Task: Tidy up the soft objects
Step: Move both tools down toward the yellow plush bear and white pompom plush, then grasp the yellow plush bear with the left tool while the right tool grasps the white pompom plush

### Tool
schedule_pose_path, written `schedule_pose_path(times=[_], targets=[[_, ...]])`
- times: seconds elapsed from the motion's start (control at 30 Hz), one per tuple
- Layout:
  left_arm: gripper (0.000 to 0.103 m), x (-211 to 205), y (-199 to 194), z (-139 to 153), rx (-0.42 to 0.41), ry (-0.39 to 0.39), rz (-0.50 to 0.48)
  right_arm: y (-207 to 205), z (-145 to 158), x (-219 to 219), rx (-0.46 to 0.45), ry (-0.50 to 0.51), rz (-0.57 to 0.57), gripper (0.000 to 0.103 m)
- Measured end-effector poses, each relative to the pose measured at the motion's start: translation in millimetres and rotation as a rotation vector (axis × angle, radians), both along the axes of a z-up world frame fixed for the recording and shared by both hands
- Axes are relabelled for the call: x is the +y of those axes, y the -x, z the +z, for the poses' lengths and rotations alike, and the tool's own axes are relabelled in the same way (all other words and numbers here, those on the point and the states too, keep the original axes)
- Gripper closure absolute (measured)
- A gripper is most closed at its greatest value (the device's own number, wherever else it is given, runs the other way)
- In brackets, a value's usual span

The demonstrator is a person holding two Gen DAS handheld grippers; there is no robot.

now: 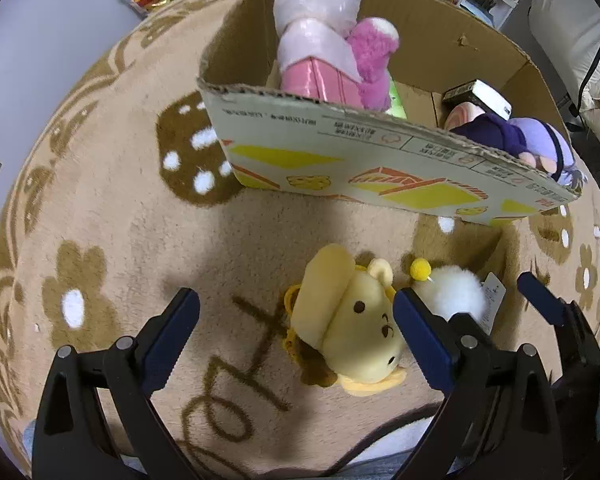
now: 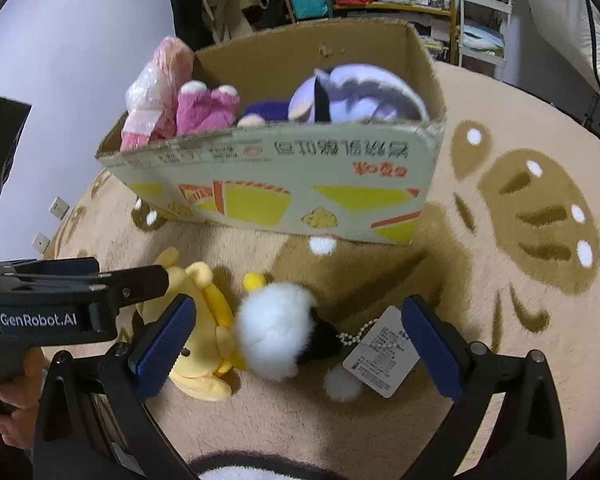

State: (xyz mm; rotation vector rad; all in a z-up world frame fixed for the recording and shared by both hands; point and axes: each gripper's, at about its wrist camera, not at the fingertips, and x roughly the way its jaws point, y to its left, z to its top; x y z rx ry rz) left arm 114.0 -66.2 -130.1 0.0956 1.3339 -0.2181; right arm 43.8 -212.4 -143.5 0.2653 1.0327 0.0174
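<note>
Both soft and likely featherlight, the yellow plush (image 1: 352, 320) and white pompom toy (image 2: 276, 330) lie touching on the rug at 6 o'clock of the cardboard box (image 2: 284, 196), each bracketed by a released hand-held gripper, best pinched across their squashy middles

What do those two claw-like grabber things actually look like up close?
Each is black plastic with two angled fingers. The left gripper and right gripper both have ribbed dark blue pads on the fingertips and small silver rivets at the joints. In the right wrist view, the left gripper's side carries white lettering, GenRobot.AI. A bare hand grips its handle. No cables show.
</note>
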Motion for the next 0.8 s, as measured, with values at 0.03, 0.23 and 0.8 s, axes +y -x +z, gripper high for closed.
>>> schedule_pose_path(times=[0.03, 0.23, 0.8], targets=[[0.006, -1, 0, -2, 0.007, 0.002, -0.003, -1, -2, 1, 0.006, 0.001, 0.003, 0.0], [0.006, -4, -6, -18, 0.056, 0.005, -0.012, -6, -14, 5, 0.062, 0.0, 0.022, 0.0], [0.034, -15, -6, -40, 0.105, 0.047, -0.045, -16, -36, 16, 0.141, 0.059, 0.101, 0.037]])
